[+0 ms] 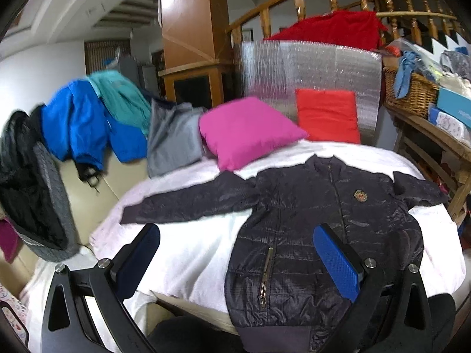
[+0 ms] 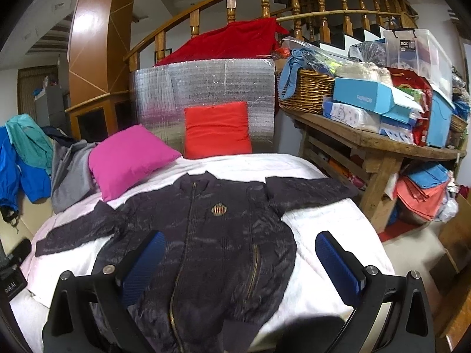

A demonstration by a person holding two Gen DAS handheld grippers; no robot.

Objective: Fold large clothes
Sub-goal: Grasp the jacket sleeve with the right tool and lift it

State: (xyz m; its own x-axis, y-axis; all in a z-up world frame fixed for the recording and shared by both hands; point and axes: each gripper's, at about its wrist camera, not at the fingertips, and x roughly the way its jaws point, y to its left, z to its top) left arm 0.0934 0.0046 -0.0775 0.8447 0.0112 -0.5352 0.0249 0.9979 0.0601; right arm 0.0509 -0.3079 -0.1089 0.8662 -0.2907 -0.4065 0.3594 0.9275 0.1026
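The left hand-held gripper (image 1: 237,260) hangs released, its blue pads (image 1: 338,264) spread wide and grasping nothing. Ahead of it and slightly to its right lies the dark quilted jacket (image 1: 309,220), flat and face up on the white bed cover (image 1: 191,253), zip closed, both sleeves stretched out sideways (the hem hangs over the near edge). The right hand-held gripper (image 2: 240,260) is likewise released, empty, poised above the jacket's lower half (image 2: 206,250). Beyond the collar sit a pink cushion (image 2: 129,158) and a red cushion (image 2: 217,131). Farther right a wooden surface (image 2: 368,141) carries a wicker basket (image 2: 306,91) and boxes.
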